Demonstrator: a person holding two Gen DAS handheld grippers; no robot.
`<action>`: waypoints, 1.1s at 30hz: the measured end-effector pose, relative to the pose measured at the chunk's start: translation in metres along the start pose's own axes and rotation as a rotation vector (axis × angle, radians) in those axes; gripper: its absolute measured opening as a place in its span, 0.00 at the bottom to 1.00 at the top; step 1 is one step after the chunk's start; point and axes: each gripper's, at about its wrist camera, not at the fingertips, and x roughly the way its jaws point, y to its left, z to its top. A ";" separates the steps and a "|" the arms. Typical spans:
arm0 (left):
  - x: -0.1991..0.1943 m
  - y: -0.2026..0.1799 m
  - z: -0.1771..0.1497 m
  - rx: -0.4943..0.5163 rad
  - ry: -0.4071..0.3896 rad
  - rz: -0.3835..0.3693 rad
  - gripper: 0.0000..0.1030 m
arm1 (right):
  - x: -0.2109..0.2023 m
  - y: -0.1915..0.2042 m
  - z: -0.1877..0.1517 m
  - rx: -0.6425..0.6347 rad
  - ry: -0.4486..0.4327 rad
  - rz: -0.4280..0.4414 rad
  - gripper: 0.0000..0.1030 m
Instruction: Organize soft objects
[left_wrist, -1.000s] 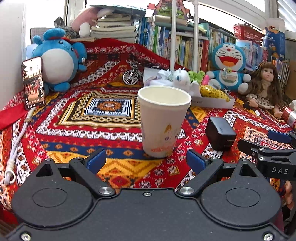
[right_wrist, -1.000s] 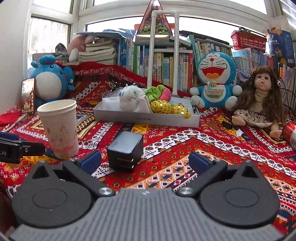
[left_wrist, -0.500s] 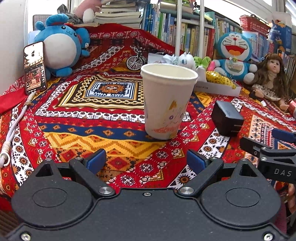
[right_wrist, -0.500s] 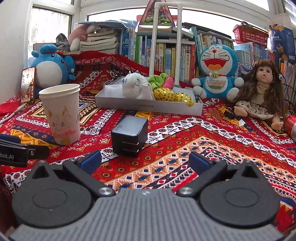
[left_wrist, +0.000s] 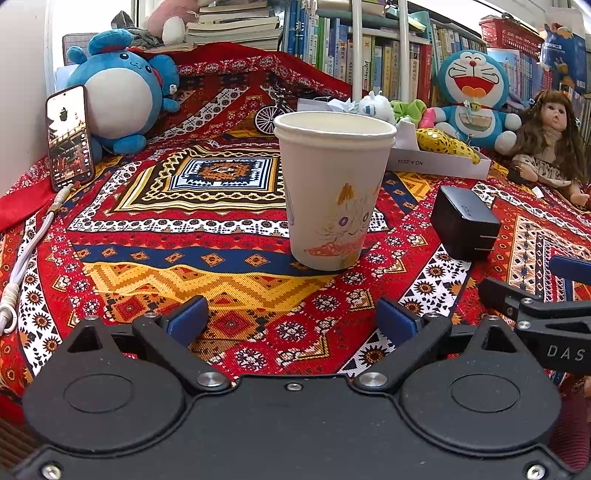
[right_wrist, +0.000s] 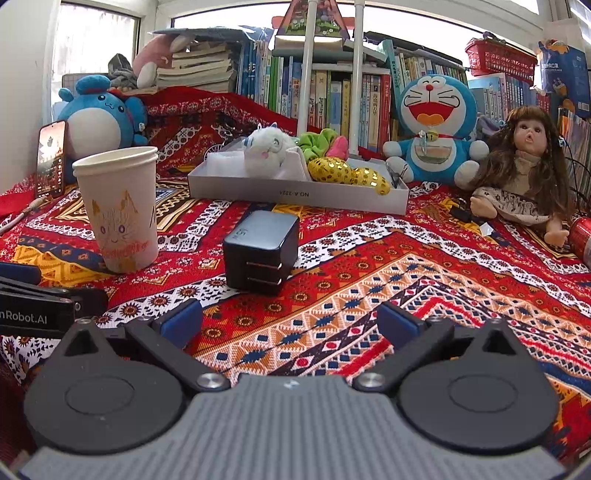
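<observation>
A grey tray (right_wrist: 295, 192) at the back holds a white fluffy toy (right_wrist: 266, 149), a green scrunchie (right_wrist: 316, 140), a pink one (right_wrist: 338, 147) and a yellow spotted soft toy (right_wrist: 343, 171). The same tray (left_wrist: 439, 162) shows in the left wrist view behind a paper cup (left_wrist: 332, 188). My left gripper (left_wrist: 291, 321) stands open over the patterned cloth, just short of the cup, with nothing between its fingers. My right gripper (right_wrist: 290, 319) is open too, empty, a little short of a black charger (right_wrist: 260, 251).
A blue round plush (left_wrist: 118, 103) and a propped phone (left_wrist: 68, 134) stand at the far left, with a white cable (left_wrist: 26, 251) below. A blue cat plush (right_wrist: 434, 129) and a doll (right_wrist: 528, 170) sit at the right. Books line the back; a toy bicycle (left_wrist: 271, 114) stands mid-back.
Both grippers have drawn back and risen slightly, so cup and charger sit farther ahead. Both stayed open and empty.
</observation>
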 end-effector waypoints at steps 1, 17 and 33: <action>0.001 -0.001 0.000 0.002 0.001 0.001 0.95 | 0.001 0.000 -0.001 0.000 0.004 0.000 1.00; 0.007 -0.002 0.002 0.005 0.010 0.010 1.00 | 0.005 0.002 -0.005 0.022 0.021 -0.008 1.00; 0.009 -0.001 0.003 0.007 0.019 0.008 1.00 | 0.004 0.002 -0.004 0.023 0.030 -0.012 1.00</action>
